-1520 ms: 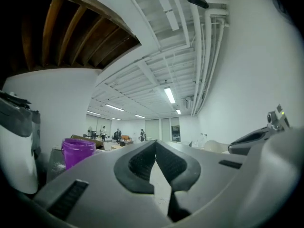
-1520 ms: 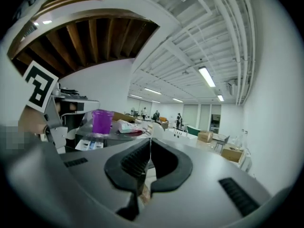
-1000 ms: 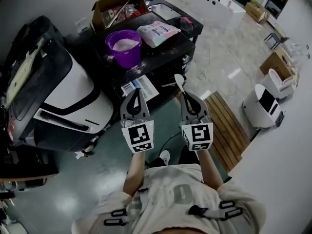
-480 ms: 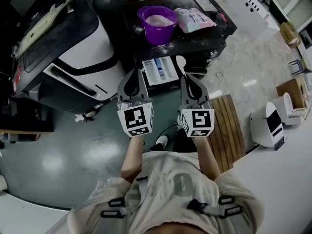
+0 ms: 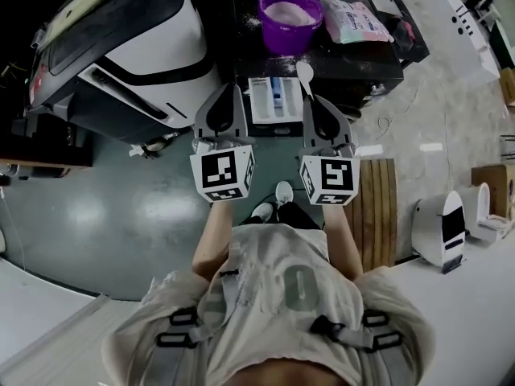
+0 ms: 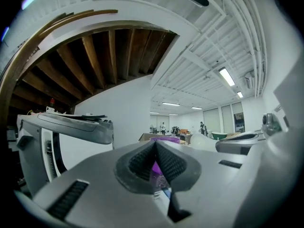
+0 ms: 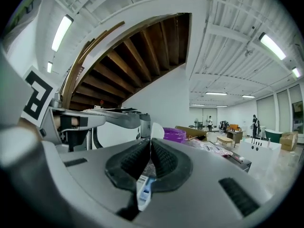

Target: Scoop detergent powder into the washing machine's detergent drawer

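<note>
In the head view, upper centre, the right gripper (image 5: 315, 101) pinches a white spoon (image 5: 304, 73) beside the open detergent drawer (image 5: 256, 103), with the purple powder tub (image 5: 288, 39) at the top edge (a loaded carry back could scatter powder), while the left gripper view shows the left gripper (image 6: 155, 148) pressed together on nothing, and the right gripper view shows only the spoon's thin handle clamped, so it might twist.

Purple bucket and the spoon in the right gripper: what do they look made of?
Purple bucket: likely plastic. The wall is one even, slightly translucent purple, with a smooth moulded rim. Spoon, clamped in the right gripper: probably plastic too. It is plain matte white with no metallic glint, but it is too small to be sure.
</note>
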